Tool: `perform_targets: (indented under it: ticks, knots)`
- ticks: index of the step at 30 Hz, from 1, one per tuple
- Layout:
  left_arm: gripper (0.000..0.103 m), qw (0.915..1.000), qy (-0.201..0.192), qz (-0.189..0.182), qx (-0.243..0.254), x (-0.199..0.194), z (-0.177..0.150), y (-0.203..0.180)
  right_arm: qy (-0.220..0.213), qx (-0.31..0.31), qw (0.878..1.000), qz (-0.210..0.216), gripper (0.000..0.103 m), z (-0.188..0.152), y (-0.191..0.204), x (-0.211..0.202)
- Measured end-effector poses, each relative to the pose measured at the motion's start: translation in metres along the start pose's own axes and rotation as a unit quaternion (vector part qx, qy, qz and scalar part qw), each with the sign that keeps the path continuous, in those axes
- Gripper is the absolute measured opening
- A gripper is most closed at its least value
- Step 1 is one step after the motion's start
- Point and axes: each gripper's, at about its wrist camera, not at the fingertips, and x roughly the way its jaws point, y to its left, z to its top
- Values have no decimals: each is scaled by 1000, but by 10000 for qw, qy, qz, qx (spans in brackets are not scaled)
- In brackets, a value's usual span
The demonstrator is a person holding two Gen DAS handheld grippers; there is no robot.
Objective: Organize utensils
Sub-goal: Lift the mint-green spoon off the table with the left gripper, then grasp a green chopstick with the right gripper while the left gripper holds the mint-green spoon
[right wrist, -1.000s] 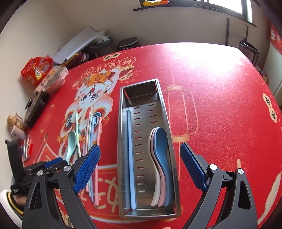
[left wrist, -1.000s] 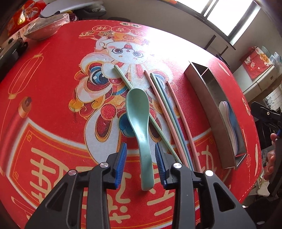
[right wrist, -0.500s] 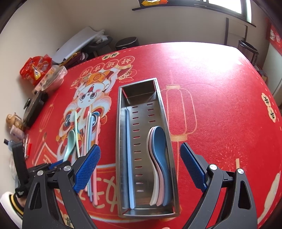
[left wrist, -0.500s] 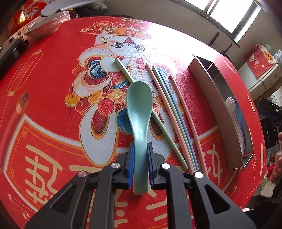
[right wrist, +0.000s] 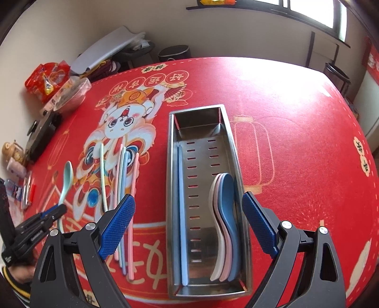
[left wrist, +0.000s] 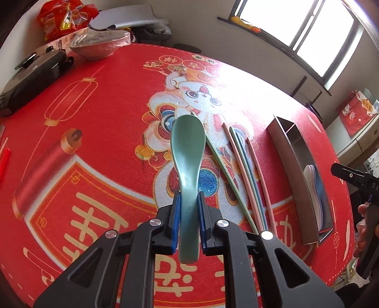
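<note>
My left gripper [left wrist: 188, 201] is shut on the handle of a pale green spoon [left wrist: 188, 151], which is lifted off the red mat with its bowl pointing away. From the right wrist the same green spoon [right wrist: 66, 180] and left gripper [right wrist: 55, 210] show at far left. Several pink, green and blue chopsticks [left wrist: 246, 170] lie on the mat beside a steel utensil tray [left wrist: 293, 170]. My right gripper [right wrist: 189, 220] stands wide open above the near end of the tray [right wrist: 171, 189], which holds stacked white, pink and blue spoons [right wrist: 225, 225] and a blue chopstick [right wrist: 182, 213].
A black lidded pan [left wrist: 30, 75], a wrapped bowl [left wrist: 99, 45] and red snack bags [left wrist: 64, 16] sit along the table's far left edge. Small packets [right wrist: 21, 184] lie at the left edge. A person's hand [left wrist: 362, 227] shows at right.
The left jaws went from open around the green spoon's handle to shut on it, then lifted it off the mat. The right gripper stayed open over the tray, shifting only slightly.
</note>
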Motion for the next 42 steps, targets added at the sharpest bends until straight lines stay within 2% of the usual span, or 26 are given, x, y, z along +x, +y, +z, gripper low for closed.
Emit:
perform_targets:
  ticks: [3,9,17,20,22,27,29,32,39,42]
  knots:
    - [13,9999,-95,78,-42,-10,-1,8,80,-336,9988,355,89,5,22,6]
    - [13,9994,-180,149,-250,-24,-6,30,321,-1164,9907,622,89,9,80,29]
    - [13,9980,-262,315,-481,-36,-12,59,615,-1908,9763,822,88,9,143,77]
    - [13,9973,-276,367,-571,-39,-15,68,708,-2000,9746,718,69,10,153,94]
    - [13,9970,-273,385,-618,-41,-17,72,776,-1972,9750,669,66,11,157,104]
    - [13,9965,-255,399,-685,-43,-19,79,864,-2022,9738,580,42,9,164,123]
    - [13,9964,-252,399,-699,-45,-20,81,866,-2008,9744,531,38,8,167,128]
    - [13,9963,-250,400,-718,-46,-21,84,817,-1903,9771,496,37,8,168,129]
    - [13,9964,-241,350,-736,-45,-21,84,817,-1822,9787,478,13,2,164,126]
    - [13,9968,-227,311,-701,-43,-21,80,858,-1727,9799,516,6,-4,159,122]
